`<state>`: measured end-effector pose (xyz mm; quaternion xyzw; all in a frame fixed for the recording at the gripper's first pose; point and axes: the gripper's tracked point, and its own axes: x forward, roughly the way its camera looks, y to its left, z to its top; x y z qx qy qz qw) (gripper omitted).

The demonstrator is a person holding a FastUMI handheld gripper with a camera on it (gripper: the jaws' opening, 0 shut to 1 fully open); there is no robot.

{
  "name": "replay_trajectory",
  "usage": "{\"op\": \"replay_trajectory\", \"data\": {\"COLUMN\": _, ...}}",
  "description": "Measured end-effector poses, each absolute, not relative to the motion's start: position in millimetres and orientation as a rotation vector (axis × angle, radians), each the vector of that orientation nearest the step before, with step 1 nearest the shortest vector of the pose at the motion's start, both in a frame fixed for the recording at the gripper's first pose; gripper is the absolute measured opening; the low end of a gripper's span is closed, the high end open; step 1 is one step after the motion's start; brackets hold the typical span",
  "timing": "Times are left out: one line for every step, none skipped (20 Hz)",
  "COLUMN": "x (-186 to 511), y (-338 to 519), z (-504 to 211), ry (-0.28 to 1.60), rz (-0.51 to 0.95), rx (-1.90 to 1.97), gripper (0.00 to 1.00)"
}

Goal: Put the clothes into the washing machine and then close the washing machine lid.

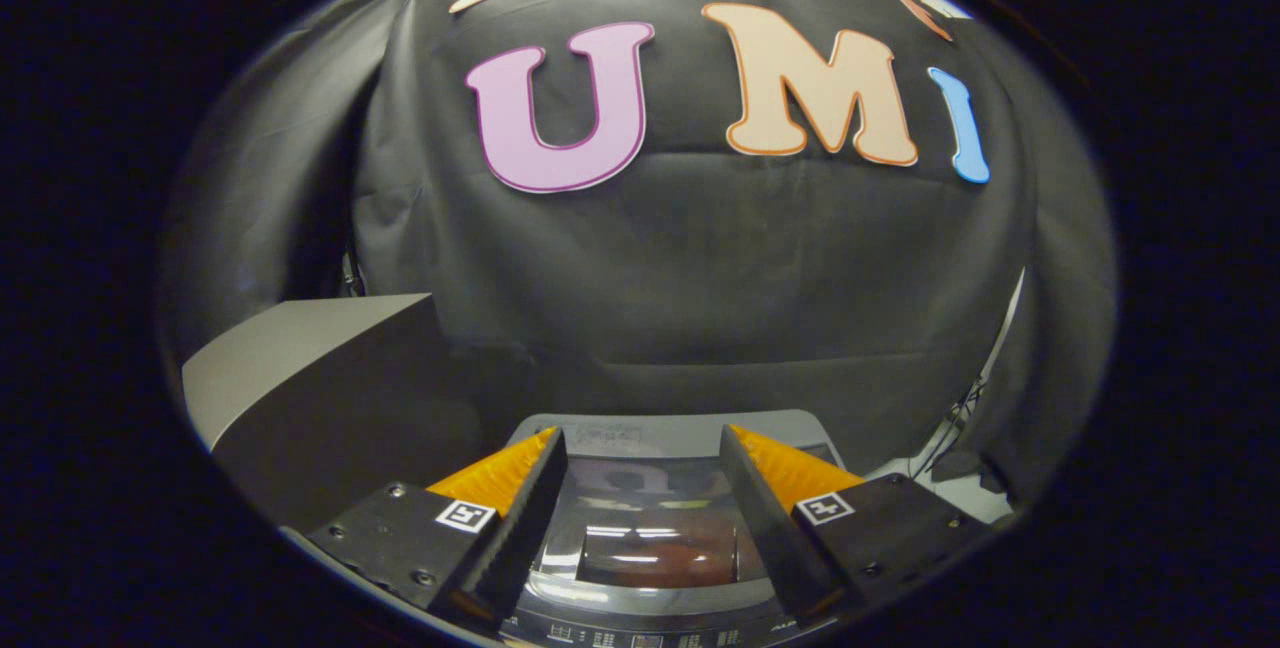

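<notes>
A grey top-loading washing machine (668,425) stands right below and ahead of my gripper (642,436). Its dark glass lid (650,518) lies flat and shut, with glare on it. Through the glass a dim reddish shape (665,556) shows, probably clothing in the drum. The machine's control panel (640,636) runs along the near edge. My two fingers (530,498) are spread wide above the lid, and the gripper is open with nothing between them.
A grey box-like surface (300,358) rises to the left of the machine. Dark cables (955,428) hang at the right, over a pale patch of floor. The black cloth wall (700,278) closes the space just behind the machine.
</notes>
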<state>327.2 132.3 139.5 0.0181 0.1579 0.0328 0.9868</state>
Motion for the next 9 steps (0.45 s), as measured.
{"op": "replay_trajectory", "data": {"x": 323.3, "y": 129.8, "z": 143.3, "ry": 0.308, "rz": 0.064, "rx": 0.038, "gripper": 0.94}}
{"op": "replay_trajectory", "data": {"x": 319.7, "y": 127.8, "z": 146.7, "ry": 0.298, "rz": 0.063, "rx": 0.04, "gripper": 0.94}}
{"op": "replay_trajectory", "data": {"x": 315.8, "y": 125.9, "z": 149.7, "ry": 0.292, "rz": 0.063, "rx": 0.04, "gripper": 0.94}}
{"op": "replay_trajectory", "data": {"x": 310.8, "y": 124.1, "z": 152.3, "ry": 0.285, "rz": 0.061, "rx": 0.038, "gripper": 0.94}}
{"op": "replay_trajectory", "data": {"x": 306.1, "y": 122.7, "z": 154.9, "ry": 0.279, "rz": 0.059, "rx": 0.038, "gripper": 0.94}}
{"op": "replay_trajectory", "data": {"x": 301.1, "y": 121.7, "z": 156.1, "ry": 0.276, "rz": 0.059, "rx": 0.041, "gripper": 0.94}}
{"op": "replay_trajectory", "data": {"x": 296.4, "y": 120.8, "z": 156.7, "ry": 0.273, "rz": 0.058, "rx": 0.046, "gripper": 0.94}}
{"op": "replay_trajectory", "data": {"x": 291.7, "y": 120.5, "z": 158.1, "ry": 0.271, "rz": 0.058, "rx": 0.051, "gripper": 0.94}}
{"op": "replay_trajectory", "data": {"x": 285.9, "y": 118.9, "z": 158.7, "ry": 0.269, "rz": 0.056, "rx": 0.052, "gripper": 0.94}}
